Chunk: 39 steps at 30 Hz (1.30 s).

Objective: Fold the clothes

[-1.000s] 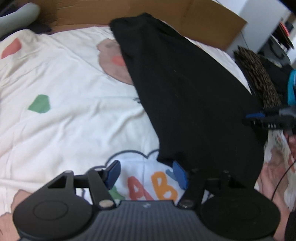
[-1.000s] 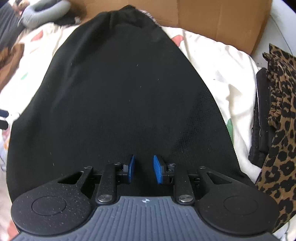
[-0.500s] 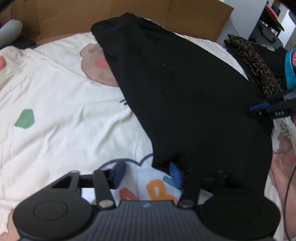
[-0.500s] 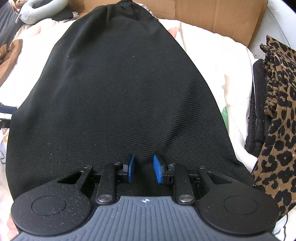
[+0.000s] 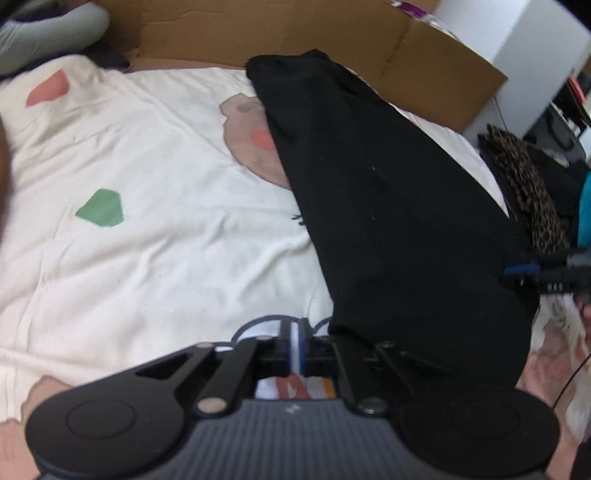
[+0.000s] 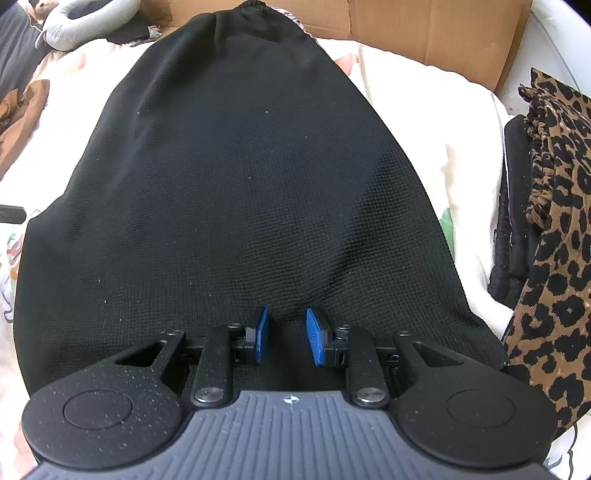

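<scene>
A black garment (image 5: 388,221) lies lengthwise on the white printed bed sheet (image 5: 147,258), narrow end far and wide hem near. My left gripper (image 5: 295,343) hovers just left of the hem's near-left corner. Its jaws are closing to a thin slit, and only sheet shows between the pads. In the right wrist view the garment (image 6: 240,184) fills the middle. My right gripper (image 6: 286,338) sits at the near hem with a ridge of black cloth pinched between its blue pads. From the left wrist view, the right gripper (image 5: 517,271) holds that corner slightly raised.
Flattened cardboard (image 5: 295,33) lines the far edge of the bed. A leopard-print cloth (image 6: 554,221) on dark clothes lies along the right side. A grey pillow (image 6: 85,22) and brown clothing (image 6: 22,118) sit far left. A person's hand (image 5: 546,369) shows at the right.
The left gripper's jaws have narrowed from wide apart to almost together, and its fingers now lie left of the garment's corner instead of straddling it. The right gripper has kept still.
</scene>
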Tool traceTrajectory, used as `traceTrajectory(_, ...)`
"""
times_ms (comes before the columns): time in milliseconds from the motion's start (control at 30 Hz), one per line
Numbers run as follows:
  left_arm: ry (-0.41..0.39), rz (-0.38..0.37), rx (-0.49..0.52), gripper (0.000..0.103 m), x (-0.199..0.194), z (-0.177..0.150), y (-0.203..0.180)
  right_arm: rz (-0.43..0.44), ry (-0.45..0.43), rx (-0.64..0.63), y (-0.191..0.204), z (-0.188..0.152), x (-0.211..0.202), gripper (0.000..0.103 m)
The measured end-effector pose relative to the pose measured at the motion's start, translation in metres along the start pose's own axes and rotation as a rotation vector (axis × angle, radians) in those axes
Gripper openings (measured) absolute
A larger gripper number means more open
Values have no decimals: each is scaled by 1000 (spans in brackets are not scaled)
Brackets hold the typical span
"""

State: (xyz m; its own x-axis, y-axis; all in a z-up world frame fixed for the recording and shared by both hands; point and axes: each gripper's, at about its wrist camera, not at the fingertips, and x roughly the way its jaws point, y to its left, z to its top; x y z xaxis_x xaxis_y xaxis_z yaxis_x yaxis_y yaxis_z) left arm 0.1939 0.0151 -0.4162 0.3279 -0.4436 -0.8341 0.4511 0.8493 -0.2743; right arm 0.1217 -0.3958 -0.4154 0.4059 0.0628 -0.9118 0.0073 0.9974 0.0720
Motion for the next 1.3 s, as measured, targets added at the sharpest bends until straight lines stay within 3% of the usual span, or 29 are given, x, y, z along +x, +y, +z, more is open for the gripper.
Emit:
traceTrajectory(133,-21,-70,-78,37,5,6,1,-4,0,0,-2,-2,-2,29)
traceTrajectory(167,-26,-93,-104,52,8,7,1,-5,0,1,-2,-3,-2,29)
traceTrajectory(200,-28,-102,-121,60,13,8,2,-6,-1,2,-3,-4,-3,29)
traceTrajectory(367,4,-143,-235,49,37,4,14,-4,0,-3,-3,-4,-1,29)
traceTrajectory(600,14,-234,-370,47,44,-8,23,1,1,-13,-2,-2,1,29)
traceTrajectory(633,16,-241,-386,42,45,-10,24,1,0,-13,-3,-2,1,29)
traceTrajectory(700,23,-258,-421,22,47,-13,25,2,-1,-11,-3,-1,1,29)
traceTrajectory(767,48,-286,-468,8,52,-17,28,3,-1,-11,-3,-1,1,29)
traceTrajectory(933,51,-329,-542,9,48,-26,33,2,-1,-3,-3,-4,-1,29)
traceTrajectory(1067,85,-387,-636,17,52,-39,35,4,-4,0,-5,-4,-1,28)
traceTrajectory(1300,127,-478,-702,27,59,-52,28,4,-2,-5,-9,-2,-1,28)
